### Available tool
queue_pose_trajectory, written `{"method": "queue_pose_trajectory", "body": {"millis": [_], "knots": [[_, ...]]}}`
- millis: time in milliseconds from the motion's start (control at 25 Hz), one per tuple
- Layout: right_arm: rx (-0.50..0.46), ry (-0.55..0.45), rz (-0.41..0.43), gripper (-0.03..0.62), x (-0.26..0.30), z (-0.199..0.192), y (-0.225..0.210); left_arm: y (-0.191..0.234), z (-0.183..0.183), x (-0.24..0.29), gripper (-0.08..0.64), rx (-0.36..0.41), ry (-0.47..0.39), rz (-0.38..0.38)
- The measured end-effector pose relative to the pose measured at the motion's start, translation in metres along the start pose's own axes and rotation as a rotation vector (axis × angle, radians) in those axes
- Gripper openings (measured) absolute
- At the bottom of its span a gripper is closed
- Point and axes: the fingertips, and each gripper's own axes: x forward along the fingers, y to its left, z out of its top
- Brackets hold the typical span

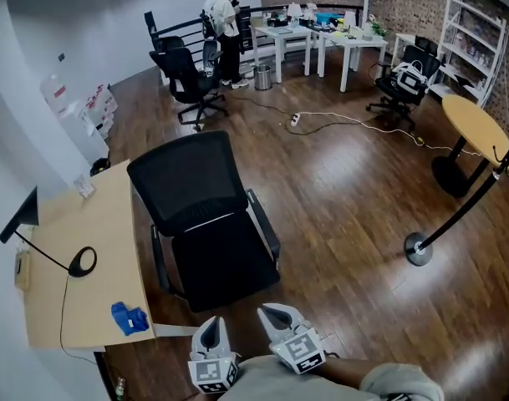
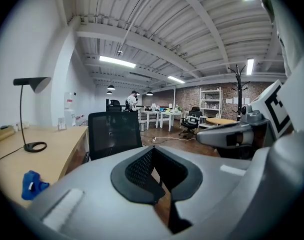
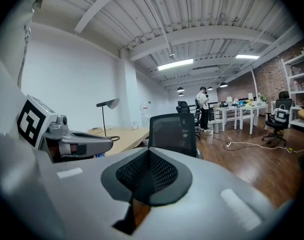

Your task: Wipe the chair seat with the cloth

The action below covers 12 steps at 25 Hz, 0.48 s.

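A black office chair (image 1: 206, 215) with a mesh back stands in front of me, and its seat (image 1: 225, 261) is bare. The blue cloth (image 1: 129, 317) lies crumpled on the near corner of the wooden desk (image 1: 95, 224), left of the chair. My left gripper (image 1: 209, 324) and right gripper (image 1: 276, 312) hover side by side just short of the seat's front edge, both shut and holding nothing. In the left gripper view the left gripper (image 2: 152, 151) points at the chair (image 2: 114, 134), with the cloth (image 2: 33, 183) at lower left. In the right gripper view the right gripper (image 3: 148, 151) faces the chair (image 3: 174, 131).
A black desk lamp (image 1: 83, 261) stands on the desk. A coat stand's base (image 1: 419, 249) sits on the wooden floor to the right, near a round table (image 1: 475, 128). Further back are other chairs (image 1: 187, 78), white tables (image 1: 350, 44), a floor cable (image 1: 354, 122) and a person (image 1: 223, 23).
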Motion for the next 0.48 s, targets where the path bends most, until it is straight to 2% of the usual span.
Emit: {"method": "queue_pose_trajectory", "body": {"millis": [120, 320, 480], "knots": [[0.017, 0.000, -0.016, 0.002, 0.003, 0.000, 0.002, 0.009, -0.006, -0.001, 0.005, 0.012, -0.003, 0.008], [0.011, 0.008, -0.049, 0.002, 0.011, 0.005, 0.018, 0.020, 0.001, -0.010, 0.005, 0.042, -0.013, -0.026], [0.001, -0.002, -0.064, 0.002, 0.021, 0.010, 0.035, 0.041, -0.003, -0.016, 0.005, 0.031, -0.012, -0.044]]}}
